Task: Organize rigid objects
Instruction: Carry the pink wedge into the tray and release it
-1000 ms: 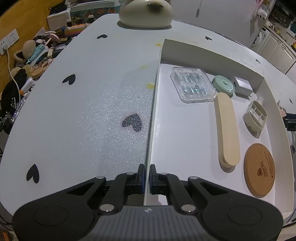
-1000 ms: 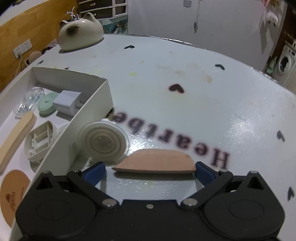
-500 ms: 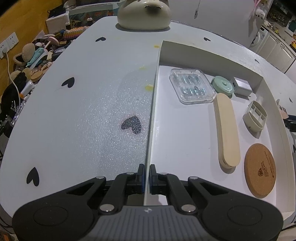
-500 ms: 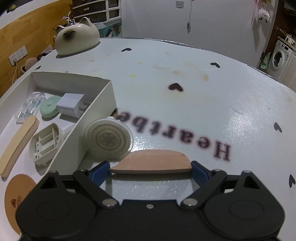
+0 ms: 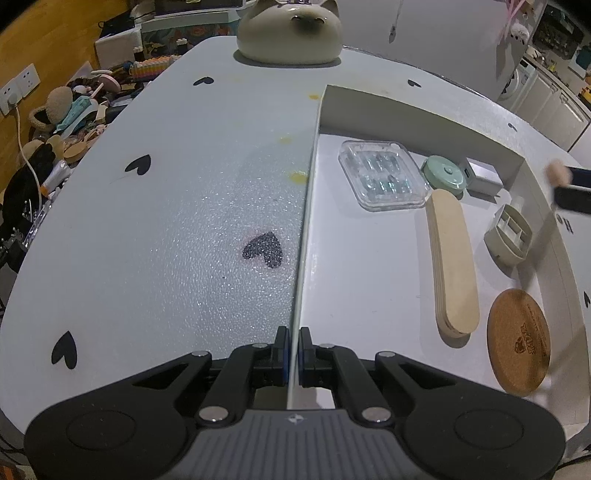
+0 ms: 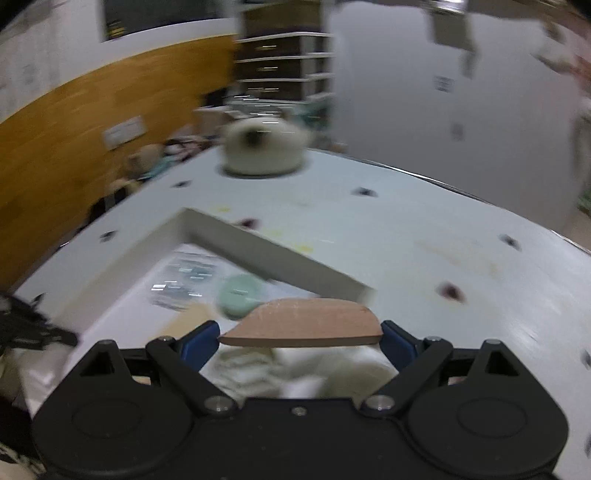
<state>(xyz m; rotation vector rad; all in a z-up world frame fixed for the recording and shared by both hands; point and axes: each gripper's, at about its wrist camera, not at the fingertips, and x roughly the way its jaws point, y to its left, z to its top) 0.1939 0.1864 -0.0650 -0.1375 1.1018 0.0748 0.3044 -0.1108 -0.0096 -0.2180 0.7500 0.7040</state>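
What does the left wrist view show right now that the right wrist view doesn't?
Left only: left gripper clamped on the white tray's wall, cork coaster, wooden paddle. Right only: right gripper holding a pinkish wooden piece above the tray. Both: green round case, clear blister pack, cat-shaped pot.

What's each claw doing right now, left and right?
Left claw: shut on the white box, pinching its near side wall.
Right claw: shut on the flat brown wooden piece, held above the box.

Left gripper [image 5: 291, 360] jaws pinched on white tray [image 5: 301, 258] wall, cork coaster [image 5: 517, 350] inside.
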